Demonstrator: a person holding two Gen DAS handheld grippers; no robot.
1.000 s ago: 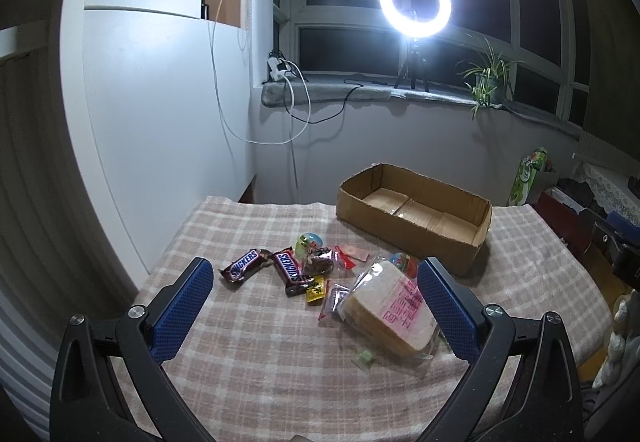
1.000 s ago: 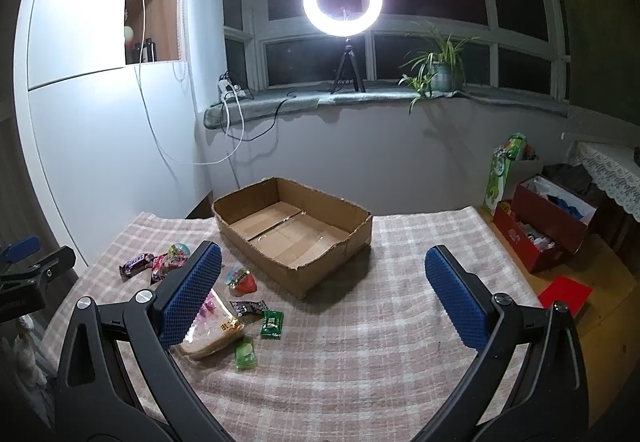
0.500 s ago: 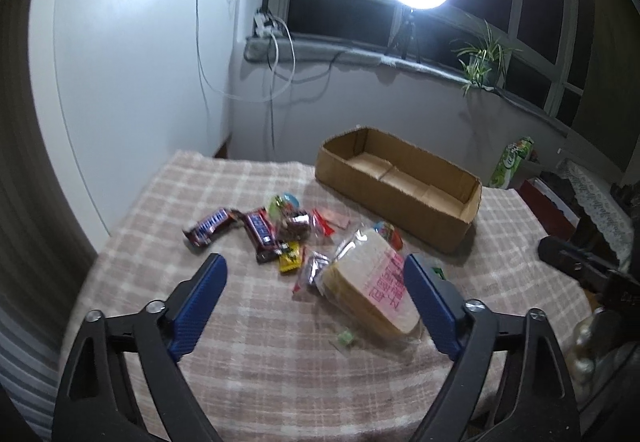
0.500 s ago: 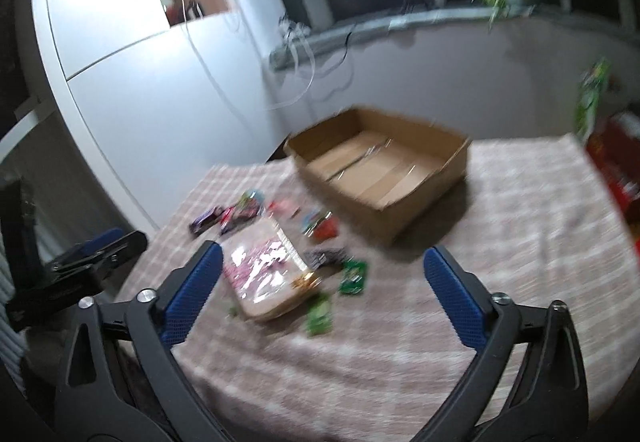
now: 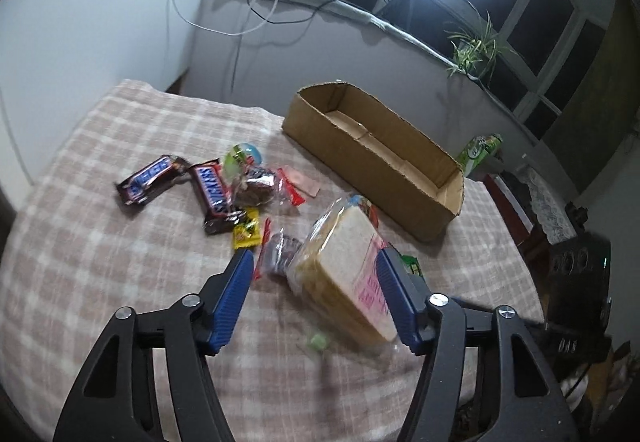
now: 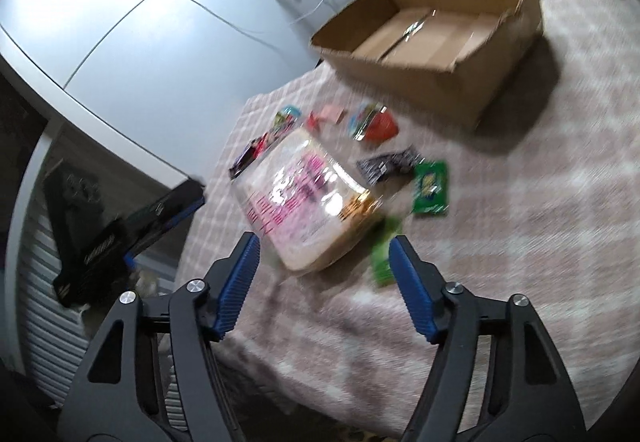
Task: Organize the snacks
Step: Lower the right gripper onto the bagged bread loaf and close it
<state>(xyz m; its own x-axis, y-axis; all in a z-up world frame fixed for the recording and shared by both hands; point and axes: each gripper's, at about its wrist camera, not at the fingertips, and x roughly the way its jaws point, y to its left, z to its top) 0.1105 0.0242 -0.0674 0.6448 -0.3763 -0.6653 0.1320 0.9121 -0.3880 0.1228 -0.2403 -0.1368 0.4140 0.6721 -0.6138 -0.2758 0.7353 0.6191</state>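
Left wrist view: your left gripper [image 5: 316,274] hangs over the checked tablecloth [image 5: 80,242] with its jaws spread wide, nothing between the pads. The bagged sliced bread [image 5: 344,274] lies flat just ahead, its near end between the blue fingertips [image 5: 240,274] but not touched. Two Snickers bars [image 5: 212,190] and small candy packets [image 5: 248,232] lie scattered to the left of the bread. The cardboard box [image 5: 372,158] sits beyond, open, only its bare floor showing.

Right wrist view, blurred: your right gripper [image 6: 324,254] is also wide open and holds nothing. The bread bag sits just ahead of it, with green packets [image 6: 430,188] to its right. The left gripper shows at the table's left edge.
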